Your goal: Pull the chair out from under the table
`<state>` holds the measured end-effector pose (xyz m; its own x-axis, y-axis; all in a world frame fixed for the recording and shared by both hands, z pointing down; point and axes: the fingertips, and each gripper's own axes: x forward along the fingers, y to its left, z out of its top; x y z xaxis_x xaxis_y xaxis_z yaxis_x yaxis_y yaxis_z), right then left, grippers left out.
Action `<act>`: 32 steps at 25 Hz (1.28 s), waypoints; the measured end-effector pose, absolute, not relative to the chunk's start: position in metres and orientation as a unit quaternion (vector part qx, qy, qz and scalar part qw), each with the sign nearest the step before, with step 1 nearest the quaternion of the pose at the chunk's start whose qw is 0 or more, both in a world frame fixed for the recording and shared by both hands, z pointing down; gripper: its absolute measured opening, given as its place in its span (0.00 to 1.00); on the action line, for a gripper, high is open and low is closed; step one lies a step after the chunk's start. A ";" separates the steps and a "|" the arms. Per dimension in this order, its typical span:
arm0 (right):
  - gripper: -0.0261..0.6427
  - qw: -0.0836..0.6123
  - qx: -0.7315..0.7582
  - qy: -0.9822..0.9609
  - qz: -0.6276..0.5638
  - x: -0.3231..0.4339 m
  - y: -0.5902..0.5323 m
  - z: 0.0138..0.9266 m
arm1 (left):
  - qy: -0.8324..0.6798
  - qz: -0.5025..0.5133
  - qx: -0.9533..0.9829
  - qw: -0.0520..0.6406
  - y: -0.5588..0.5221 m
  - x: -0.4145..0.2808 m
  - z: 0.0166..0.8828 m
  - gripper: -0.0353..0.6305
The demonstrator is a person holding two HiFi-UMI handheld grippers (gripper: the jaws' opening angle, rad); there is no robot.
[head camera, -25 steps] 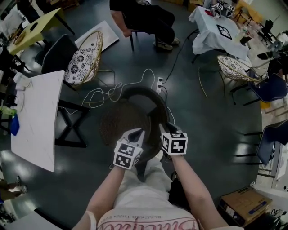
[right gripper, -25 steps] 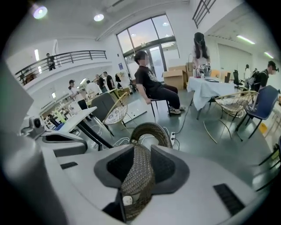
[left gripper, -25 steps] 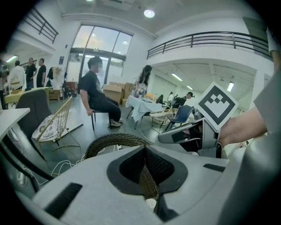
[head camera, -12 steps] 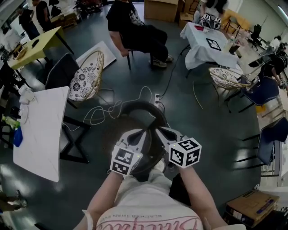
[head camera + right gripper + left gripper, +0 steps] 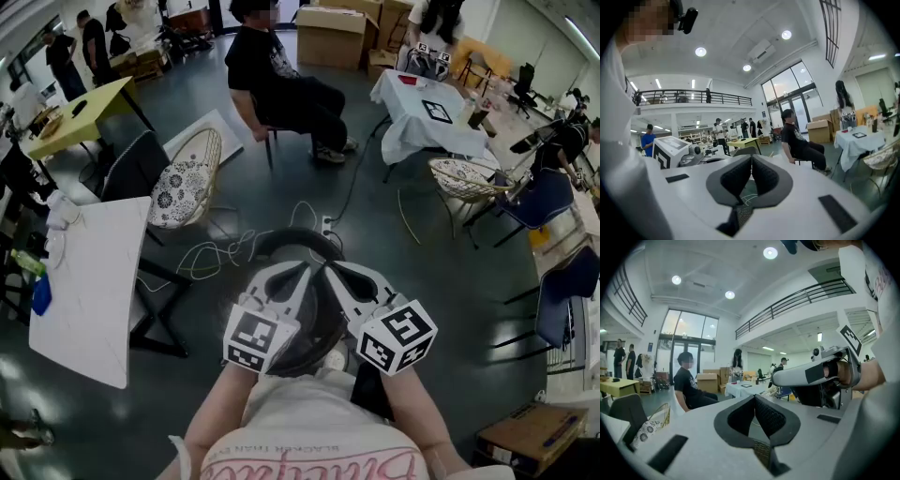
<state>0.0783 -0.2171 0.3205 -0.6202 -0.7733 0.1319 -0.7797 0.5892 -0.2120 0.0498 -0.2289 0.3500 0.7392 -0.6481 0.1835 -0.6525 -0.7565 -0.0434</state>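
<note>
Dark floor (image 5: 441, 281) all round. White table (image 5: 89, 272) sits at 9 o'clock in the head view. The chair (image 5: 291, 234), dark with a curved back, is directly below me at centre, at the table's 3 o'clock, apart from it and not under it. Left gripper (image 5: 754, 398): jaws together, pads meeting at the tips, nothing between them. Right gripper (image 5: 751, 159): jaws have just closed, also empty. Both are held side by side over the chair, pointing to 12 o'clock. White cable (image 5: 211, 253) is looped on the floor at the chair's 10 o'clock, with a power strip (image 5: 328, 225) at its 12.
</note>
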 end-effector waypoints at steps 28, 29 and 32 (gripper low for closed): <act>0.05 -0.026 0.484 -0.873 0.057 0.067 -0.222 0.296 | -0.330 0.032 0.943 -0.037 -0.228 0.044 0.300 0.06; 0.05 -0.025 0.486 -0.872 0.056 0.068 -0.223 0.296 | -0.328 0.032 0.943 -0.037 -0.229 0.045 0.301 0.06; 0.05 -0.023 0.491 -0.869 0.056 0.070 -0.226 0.297 | -0.324 0.032 0.945 -0.036 -0.233 0.048 0.302 0.06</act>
